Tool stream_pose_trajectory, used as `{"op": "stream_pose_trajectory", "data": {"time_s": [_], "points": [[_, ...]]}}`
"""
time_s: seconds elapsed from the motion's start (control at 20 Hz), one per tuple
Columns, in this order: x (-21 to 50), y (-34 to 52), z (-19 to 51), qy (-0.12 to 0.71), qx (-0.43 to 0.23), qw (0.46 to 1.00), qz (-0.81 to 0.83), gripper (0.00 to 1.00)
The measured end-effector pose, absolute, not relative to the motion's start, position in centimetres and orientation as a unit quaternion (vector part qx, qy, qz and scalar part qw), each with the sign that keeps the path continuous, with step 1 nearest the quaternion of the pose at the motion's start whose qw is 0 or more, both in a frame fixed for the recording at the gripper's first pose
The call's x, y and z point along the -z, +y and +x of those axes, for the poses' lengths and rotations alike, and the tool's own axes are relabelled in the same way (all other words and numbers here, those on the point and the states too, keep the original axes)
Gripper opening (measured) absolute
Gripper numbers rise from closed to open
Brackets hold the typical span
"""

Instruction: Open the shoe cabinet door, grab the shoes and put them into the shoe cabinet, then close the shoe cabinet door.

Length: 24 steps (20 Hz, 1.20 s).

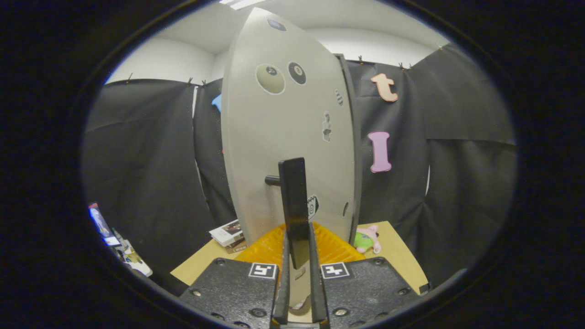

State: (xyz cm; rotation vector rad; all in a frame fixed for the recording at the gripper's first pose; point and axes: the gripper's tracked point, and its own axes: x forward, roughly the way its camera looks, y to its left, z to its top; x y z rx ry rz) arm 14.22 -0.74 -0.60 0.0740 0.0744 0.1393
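Note:
The shoe cabinet door [283, 137] is a tall pale grey panel with several stickers, standing upright right in front of me. Its black bar handle [292, 192] runs vertically on a short stub and reaches down between my fingers. My gripper [298, 242] is shut on the lower part of that handle, one finger pressing on each side. A dark edge of the cabinet [355, 151] shows along the door's right side. The cabinet's inside is hidden behind the door.
The cabinet stands on a wooden table [402, 256]. A stack of books [227, 234] lies left of the door, and a pink and green plush toy [368, 240] lies to its right. Black cloth walls [146, 173] enclose the booth.

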Motion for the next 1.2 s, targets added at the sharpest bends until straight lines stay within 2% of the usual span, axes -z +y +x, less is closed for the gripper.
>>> {"op": "stream_pose_trajectory", "data": {"time_s": [0.45,0.65,0.85,1.2], "points": [[0.7,-6.0,14.0,0.048,-0.051,0.996,0.063,0.15],[0.5,-9.2,14.0,0.052,-0.035,0.997,0.048,0.07],[0.4,-9.0,13.8,0.051,-0.079,0.995,0.043,0.04],[0.6,-9.6,14.1,0.041,-0.1,0.994,0.023,0.04]]}}
